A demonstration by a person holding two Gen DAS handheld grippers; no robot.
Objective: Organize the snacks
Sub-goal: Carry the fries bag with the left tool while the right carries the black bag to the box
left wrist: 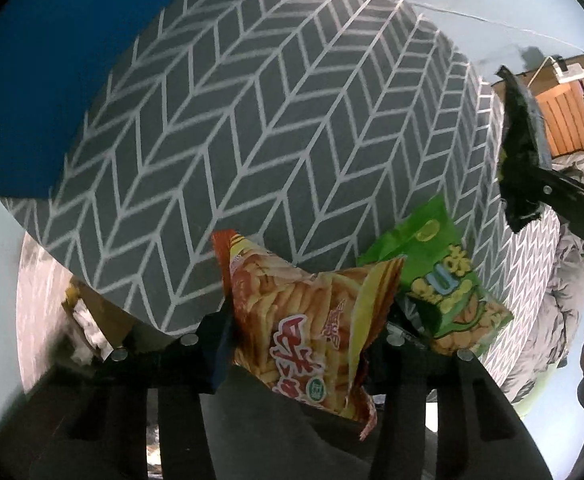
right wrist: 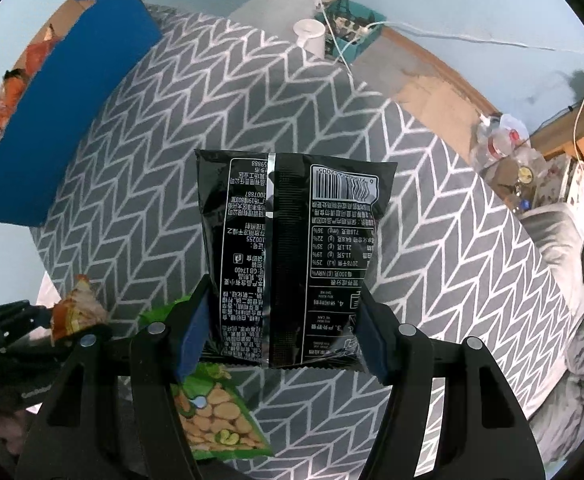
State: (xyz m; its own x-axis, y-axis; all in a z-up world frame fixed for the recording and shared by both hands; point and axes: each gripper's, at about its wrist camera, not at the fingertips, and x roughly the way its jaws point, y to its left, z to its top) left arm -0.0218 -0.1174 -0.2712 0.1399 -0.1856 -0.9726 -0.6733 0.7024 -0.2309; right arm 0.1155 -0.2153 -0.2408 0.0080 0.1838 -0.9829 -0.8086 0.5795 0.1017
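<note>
**Mia:** What is the right claw [right wrist: 282,332] holding?

**Ben:** A black snack bag [right wrist: 292,248]. The pads squeeze its near end from both sides. The bag's long side points away from the claw, out over the gray zigzag surface [right wrist: 432,208].

**Mia:** And the left claw [left wrist: 304,344]?

**Ben:** It has an orange snack bag [left wrist: 304,320] between its two pads, and the bag is crumpled there. It looks pinched, so I think the claw is gripping it. No earlier picture is here to compare.

**Mia:** Where do the snacks go?

**Ben:** Maybe into the blue box [right wrist: 60,120]. It stands at the far left of the surface, and orange packs already sit inside.

**Mia:** Which claw is closer to the box?

**Ben:** The left one, I think. The box is far and to the left of both bags.

**Mia:** Anything left behind?

**Ben:** A green snack bag [right wrist: 216,412] lies on the surface, just under the right claw.
</note>
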